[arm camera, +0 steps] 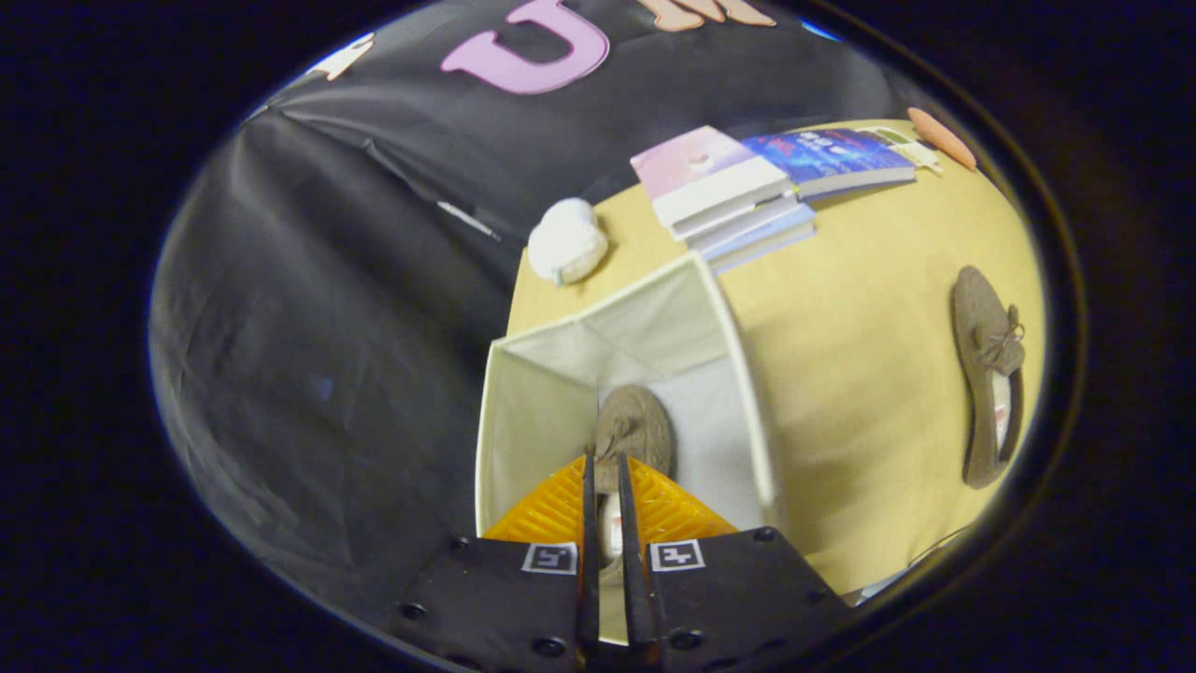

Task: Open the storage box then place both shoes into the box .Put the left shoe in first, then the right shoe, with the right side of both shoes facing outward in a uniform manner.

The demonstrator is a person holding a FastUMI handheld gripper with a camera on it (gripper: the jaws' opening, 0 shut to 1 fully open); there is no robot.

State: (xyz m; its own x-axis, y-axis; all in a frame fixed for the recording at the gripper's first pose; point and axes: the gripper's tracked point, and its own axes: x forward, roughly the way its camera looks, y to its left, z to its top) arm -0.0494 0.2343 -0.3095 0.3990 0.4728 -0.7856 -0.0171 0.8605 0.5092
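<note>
A white fabric storage box (523,411) stands open at the edge of the yellow table (860,374). My gripper (603,467) hangs over the box mouth, shut on a brown shoe (635,425). The shoe's toe points away from me, down inside the box, and its heel rim is pinched between the two fingers. A second brown shoe (986,374) with a bow lace lies flat on the table well to the right of the box, apart from it.
A stack of books (738,192) lies beyond the box, with a blue book (827,159) beside it. A white rounded bundle (565,241) sits at the table's far corner, left of the books. A small orange thing (942,137) lies at the far right.
</note>
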